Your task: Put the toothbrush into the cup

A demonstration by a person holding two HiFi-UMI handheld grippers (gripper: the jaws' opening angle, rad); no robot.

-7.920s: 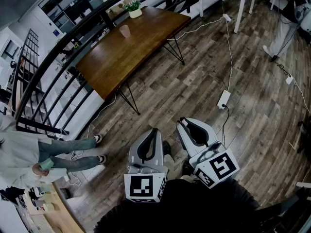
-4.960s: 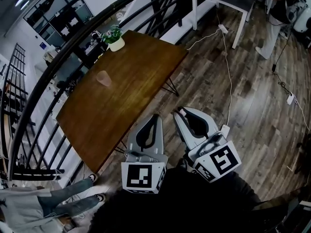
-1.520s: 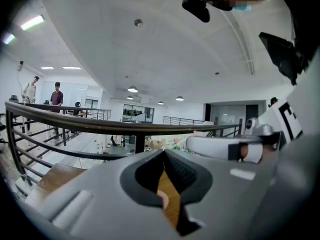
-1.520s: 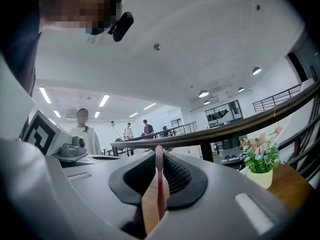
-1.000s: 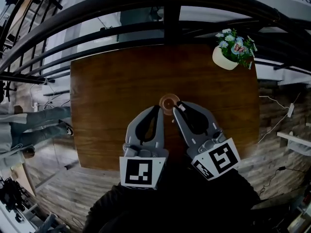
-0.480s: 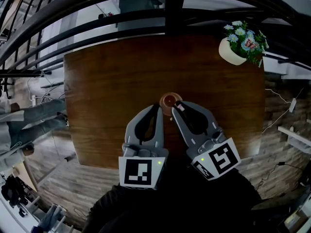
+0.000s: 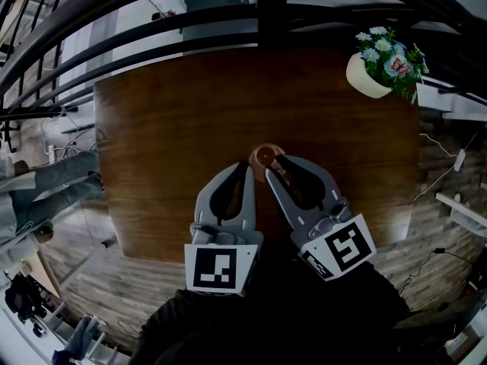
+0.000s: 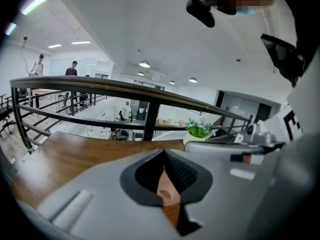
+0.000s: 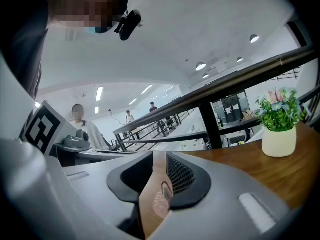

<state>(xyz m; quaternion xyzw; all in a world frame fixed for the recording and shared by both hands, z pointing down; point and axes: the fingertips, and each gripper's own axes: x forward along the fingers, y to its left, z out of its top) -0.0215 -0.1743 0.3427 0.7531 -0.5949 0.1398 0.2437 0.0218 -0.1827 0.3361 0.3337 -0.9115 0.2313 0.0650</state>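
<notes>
Right gripper [image 7: 272, 168]: grey two-jaw hand tool with a black-and-white marker cube. Its jaws are opening and stand moderately apart, with the toothbrush in the gap. The tips are just beside the cup's near rim.
Toothbrush [image 9: 159, 201]: pinkish-tan strip with a speckled bristle patch, roughly upright between the right gripper's [image 9: 154, 155] jaws in the right gripper view. Whether the pads touch it cannot be told. It is too small to pick out in the head view.
Cup [image 7: 265, 157]: small round pink cup, upright with its mouth up, near the middle of the table and just ahead of both grippers' tips.
Left gripper [image 7: 245, 167]: matching grey tool, beside the right one, with its jaw tips closed together just left of the cup. In the left gripper view [image 8: 163, 153] a pinkish shape shows through the slit behind the tips, too unclear to identify.
Table [image 7: 167, 128]: dark brown rectangular wooden top.
Plant pot [image 7: 377, 71]: cream rounded pot of green leaves and pale flowers, at the table's far right corner, well apart from the cup.
Railing [image 7: 259, 14]: black metal bars beyond the table's far edge.
Floor [image 7: 91, 295]: grey-brown wood planks.
Person [image 7: 53, 196]: legs in jeans at the left edge, clear of the table.
</notes>
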